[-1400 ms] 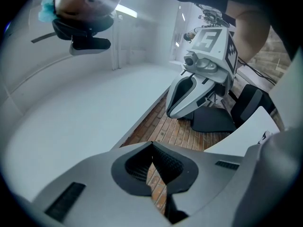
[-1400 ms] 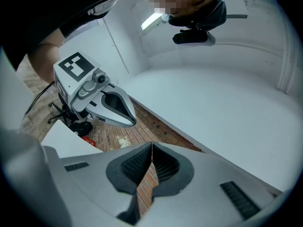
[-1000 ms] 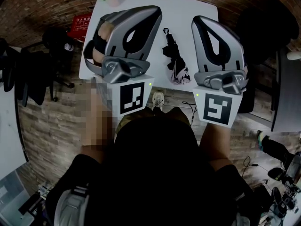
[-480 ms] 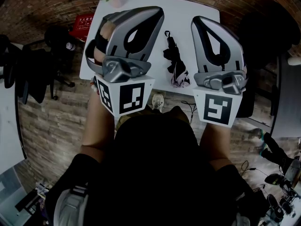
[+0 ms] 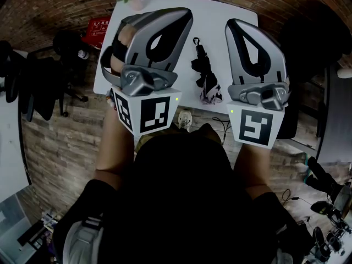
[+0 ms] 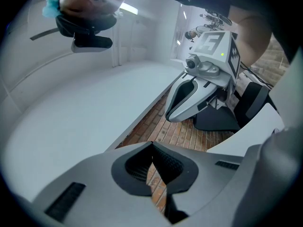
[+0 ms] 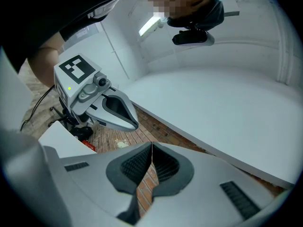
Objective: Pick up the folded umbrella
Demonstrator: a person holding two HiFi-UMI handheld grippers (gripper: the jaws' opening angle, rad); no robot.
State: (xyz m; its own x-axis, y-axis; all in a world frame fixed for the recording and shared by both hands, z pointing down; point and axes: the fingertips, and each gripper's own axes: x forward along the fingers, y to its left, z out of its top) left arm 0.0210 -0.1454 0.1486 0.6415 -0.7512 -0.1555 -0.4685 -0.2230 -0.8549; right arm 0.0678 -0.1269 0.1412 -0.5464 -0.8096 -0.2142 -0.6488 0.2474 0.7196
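The folded umbrella (image 5: 204, 70) lay on the tabletop (image 5: 220, 15) from its middle to the near edge, between the left tool (image 6: 152, 145) and right tool (image 7: 151, 148), both clenched empty; probably light, with loose, slippery fabric, it was judged best gripped across its stiff core.

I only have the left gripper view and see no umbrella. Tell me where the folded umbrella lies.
Observer: In the head view the black folded umbrella with pale patterned fabric lies on the white table, between the left hand-held gripper and the right hand-held gripper.
Operator: Report the right one's jaws.
Observer: Shut, nothing between them.
Operator: Give the umbrella's near end.
Observer: The patterned fabric end lies by the table's near edge.
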